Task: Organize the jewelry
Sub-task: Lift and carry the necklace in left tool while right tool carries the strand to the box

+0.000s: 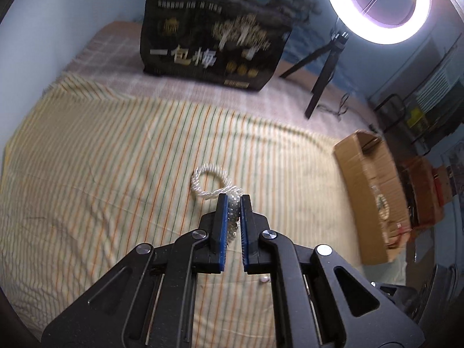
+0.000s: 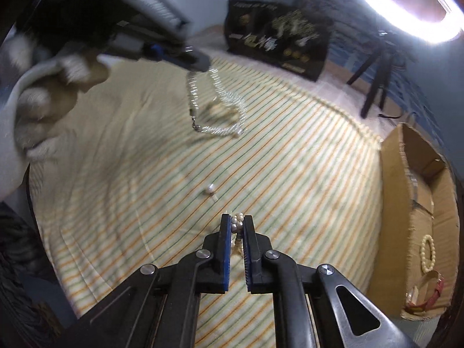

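A lit ring light (image 1: 377,5) at the upper right is the main source and blows out to white glare in both views. The striped bedspread (image 1: 116,174) is evenly, softly lit. Motion blur smears the black printed box (image 1: 214,46) and the far hand (image 2: 49,101). Fisheye bending darkens every corner.

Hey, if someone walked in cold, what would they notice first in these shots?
The glaring ring light at the top right, over a striped cloth. Next, both tools holding jewelry: the left tool pinches a silvery necklace, the right tool grips a pearl strand. A cardboard box sits at right.
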A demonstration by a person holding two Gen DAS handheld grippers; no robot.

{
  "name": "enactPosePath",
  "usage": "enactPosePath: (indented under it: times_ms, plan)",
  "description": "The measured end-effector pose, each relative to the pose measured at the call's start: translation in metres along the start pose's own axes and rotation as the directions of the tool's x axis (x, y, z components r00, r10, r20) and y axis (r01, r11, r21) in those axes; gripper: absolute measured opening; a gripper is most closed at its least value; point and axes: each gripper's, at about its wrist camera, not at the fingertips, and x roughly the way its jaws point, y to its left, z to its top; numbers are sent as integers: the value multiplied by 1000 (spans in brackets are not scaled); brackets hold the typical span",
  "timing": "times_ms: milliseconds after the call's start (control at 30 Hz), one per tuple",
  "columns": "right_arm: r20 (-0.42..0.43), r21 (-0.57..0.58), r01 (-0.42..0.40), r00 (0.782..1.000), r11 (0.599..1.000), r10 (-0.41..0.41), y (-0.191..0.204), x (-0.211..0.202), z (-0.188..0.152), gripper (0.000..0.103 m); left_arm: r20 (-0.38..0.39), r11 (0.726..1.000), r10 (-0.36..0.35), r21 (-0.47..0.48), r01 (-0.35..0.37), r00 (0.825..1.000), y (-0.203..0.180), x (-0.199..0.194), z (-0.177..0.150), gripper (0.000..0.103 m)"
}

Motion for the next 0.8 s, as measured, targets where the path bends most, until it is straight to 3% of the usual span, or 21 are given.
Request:
enactPosePath:
  times_ms: [233,800]
  plan:
    - [83,83,8,996,997,-15,-18,-34,6,5,64,999,-46,-22,47,997,0,-31,9,5]
    - [231,216,6,971,976,-57,-62,-93,19,5,154,990,-136,63,128,979,-34,-83,15,5]
